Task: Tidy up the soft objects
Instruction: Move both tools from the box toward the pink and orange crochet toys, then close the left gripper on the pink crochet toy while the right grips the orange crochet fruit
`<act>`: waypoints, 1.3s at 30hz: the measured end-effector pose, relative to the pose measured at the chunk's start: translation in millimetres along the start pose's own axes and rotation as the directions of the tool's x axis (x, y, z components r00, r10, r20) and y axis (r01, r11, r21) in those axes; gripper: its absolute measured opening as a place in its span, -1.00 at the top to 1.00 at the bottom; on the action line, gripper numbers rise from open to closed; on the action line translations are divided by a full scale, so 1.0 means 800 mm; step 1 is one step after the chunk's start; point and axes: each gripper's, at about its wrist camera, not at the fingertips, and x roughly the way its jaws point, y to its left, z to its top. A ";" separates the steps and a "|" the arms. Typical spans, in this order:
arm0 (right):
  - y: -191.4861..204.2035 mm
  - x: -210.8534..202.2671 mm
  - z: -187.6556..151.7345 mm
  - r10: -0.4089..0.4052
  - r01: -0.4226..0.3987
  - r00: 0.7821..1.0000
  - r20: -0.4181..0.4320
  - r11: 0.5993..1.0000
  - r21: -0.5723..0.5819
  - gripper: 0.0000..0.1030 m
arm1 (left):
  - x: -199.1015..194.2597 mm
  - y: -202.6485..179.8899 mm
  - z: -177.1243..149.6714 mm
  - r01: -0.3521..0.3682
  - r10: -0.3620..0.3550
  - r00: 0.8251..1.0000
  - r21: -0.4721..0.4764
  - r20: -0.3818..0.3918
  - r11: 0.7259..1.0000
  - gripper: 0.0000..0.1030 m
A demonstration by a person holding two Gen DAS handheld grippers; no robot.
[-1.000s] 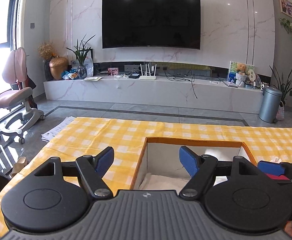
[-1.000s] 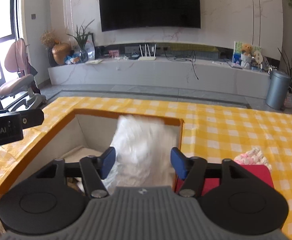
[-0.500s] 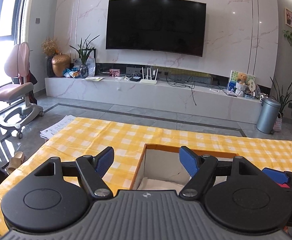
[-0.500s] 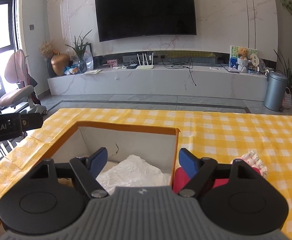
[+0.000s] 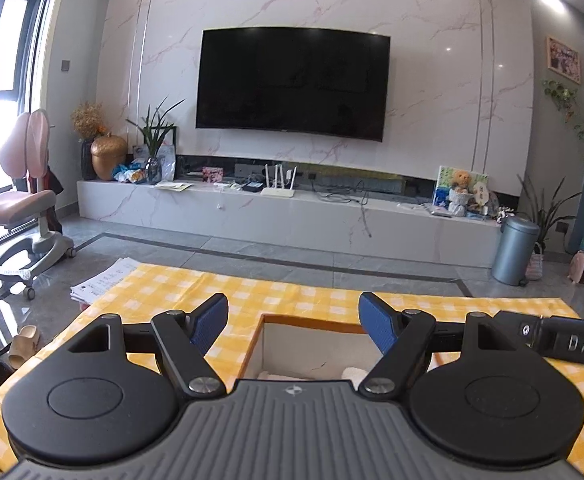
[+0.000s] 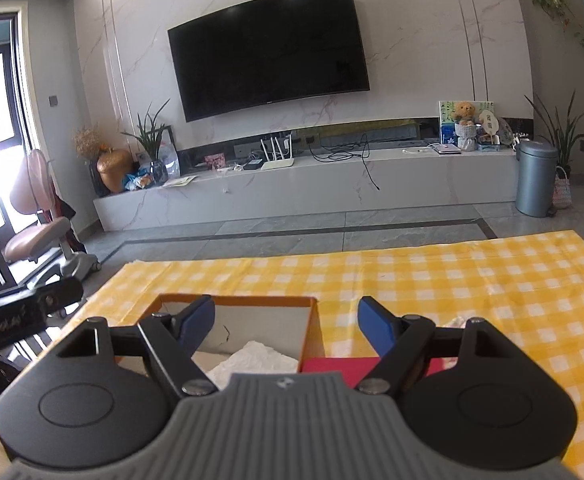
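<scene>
Both tools wide, empty: left tool (image 5: pixel 293 322), right tool (image 6: pixel 286 322). Next: reach red item (image 6: pixel 331 366) right of box (image 6: pixel 309 330), lower square, pinch mid-body.

Yellow checked cloth (image 6: pixel 431 280) creased and matt, cardboard box (image 6: pixel 311 332) with orange rim and plain pale inner walls, crumpled white soft fabric (image 6: pixel 256 358) inside, glossy marble wall (image 5: pixel 451 80), polished grey floor tiles (image 5: pixel 252 248), brushed metal bin (image 5: pixel 515 250)
</scene>
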 end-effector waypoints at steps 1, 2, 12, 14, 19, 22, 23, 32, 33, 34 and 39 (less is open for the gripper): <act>-0.007 -0.006 0.005 -0.009 0.009 1.000 0.004 1.000 0.005 -0.51 | -0.006 -0.003 0.001 0.008 -0.008 1.000 0.000 0.009 1.000 -0.70; -0.014 -0.012 0.009 -0.027 0.026 1.000 0.009 1.000 0.006 -0.51 | -0.011 -0.006 0.001 0.018 -0.018 1.000 0.004 0.016 1.000 -0.71; -0.131 -0.033 0.030 -0.153 0.150 0.988 0.015 0.977 0.149 -0.46 | -0.014 -0.085 0.001 0.154 -0.144 0.986 0.118 -0.086 0.981 -0.71; -0.162 -0.027 0.018 -0.172 0.173 0.985 -0.019 0.968 0.183 -0.46 | -0.005 -0.107 0.003 0.175 -0.159 0.981 0.160 -0.108 0.972 -0.71; -0.226 0.015 -0.032 -0.107 0.146 0.978 -0.179 0.964 0.221 -0.43 | 0.043 -0.170 -0.001 0.218 -0.171 0.963 0.231 -0.207 0.948 -0.71; -0.259 0.050 -0.063 -0.029 0.121 0.961 -0.276 0.939 0.323 -0.41 | 0.077 -0.207 -0.008 0.278 -0.199 0.943 0.306 -0.265 0.911 -0.71; -0.267 0.062 -0.074 0.011 0.104 0.954 -0.300 0.926 0.363 -0.40 | 0.089 -0.220 -0.009 0.284 -0.194 0.939 0.325 -0.283 0.902 -0.71; -0.256 0.125 -0.111 0.003 0.121 0.918 -0.396 0.950 0.288 -0.35 | 0.193 -0.306 -0.033 0.319 -0.114 0.869 0.370 -0.481 0.872 -0.69; -0.257 0.128 -0.111 0.005 0.120 0.919 -0.394 0.949 0.292 -0.35 | 0.203 -0.313 -0.037 0.309 -0.090 0.866 0.384 -0.492 0.870 -0.69; -0.256 0.131 -0.111 0.004 0.118 0.919 -0.394 0.951 0.287 -0.35 | 0.213 -0.320 -0.041 0.303 -0.072 0.862 0.397 -0.501 0.867 -0.68; -0.257 0.141 -0.116 0.022 0.092 0.915 -0.403 0.961 0.261 -0.33 | 0.252 -0.348 -0.052 0.346 -0.079 0.816 0.375 -0.572 0.860 -0.68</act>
